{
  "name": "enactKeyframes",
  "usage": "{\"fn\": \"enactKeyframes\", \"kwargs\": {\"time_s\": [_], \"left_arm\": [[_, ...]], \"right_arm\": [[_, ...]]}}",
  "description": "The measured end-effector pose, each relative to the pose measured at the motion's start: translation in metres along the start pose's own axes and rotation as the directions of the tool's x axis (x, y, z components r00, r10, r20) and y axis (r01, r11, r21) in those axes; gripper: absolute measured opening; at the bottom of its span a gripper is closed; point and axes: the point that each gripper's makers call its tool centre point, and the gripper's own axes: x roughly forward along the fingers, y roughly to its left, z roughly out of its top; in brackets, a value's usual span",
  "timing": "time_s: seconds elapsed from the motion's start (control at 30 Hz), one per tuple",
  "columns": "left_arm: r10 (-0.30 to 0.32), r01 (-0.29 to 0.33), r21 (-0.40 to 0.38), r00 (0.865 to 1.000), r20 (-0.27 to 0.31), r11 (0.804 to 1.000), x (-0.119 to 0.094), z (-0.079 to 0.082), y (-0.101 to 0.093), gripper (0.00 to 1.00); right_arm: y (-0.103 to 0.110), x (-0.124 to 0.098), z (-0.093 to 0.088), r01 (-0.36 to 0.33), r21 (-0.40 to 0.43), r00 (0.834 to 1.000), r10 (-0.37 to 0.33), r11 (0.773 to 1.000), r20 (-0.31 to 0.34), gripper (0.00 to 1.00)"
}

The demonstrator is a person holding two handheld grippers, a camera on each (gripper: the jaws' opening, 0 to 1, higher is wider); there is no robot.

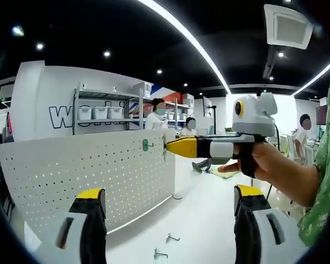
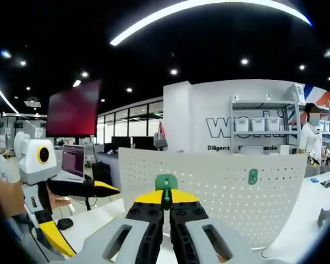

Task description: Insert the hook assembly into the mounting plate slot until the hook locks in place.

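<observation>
A white perforated mounting plate (image 1: 99,170) stands upright on the white table (image 1: 203,220). A green hook (image 1: 145,144) is fixed near its top right corner and appears again as a green hook (image 2: 253,176) in the right gripper view. My right gripper (image 2: 166,201) is shut on another green-headed hook (image 2: 166,183), held right in front of the plate (image 2: 220,187). From the left gripper view, that right gripper (image 1: 173,147) touches its yellow tip to the plate's right edge. My left gripper (image 1: 170,201) is open and holds nothing, low before the plate.
Two loose metal hooks (image 1: 172,237) lie on the table near the plate's foot. A hand (image 1: 280,170) holds the right gripper. The left gripper (image 2: 77,212) shows at the left of the right gripper view. Shelves with bins (image 1: 102,113) and seated people are behind.
</observation>
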Motion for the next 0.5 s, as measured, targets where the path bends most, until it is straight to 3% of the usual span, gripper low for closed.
{"fn": "enactKeyframes", "kwargs": {"time_s": [0.33, 0.5], "left_arm": [[-0.011, 0.011, -0.007, 1.0, 0.001, 1.0, -0.004, -0.004, 0.003, 1.0], [-0.011, 0.012, -0.016, 1.0, 0.003, 1.0, -0.004, -0.006, 0.007, 1.0]], "right_arm": [[-0.044, 0.013, 0.01, 0.122, -0.007, 0.992, -0.122, 0.992, 0.03, 0.01], [-0.057, 0.023, 0.012, 0.151, -0.007, 0.988, -0.15, 0.989, 0.039, 0.01]]}}
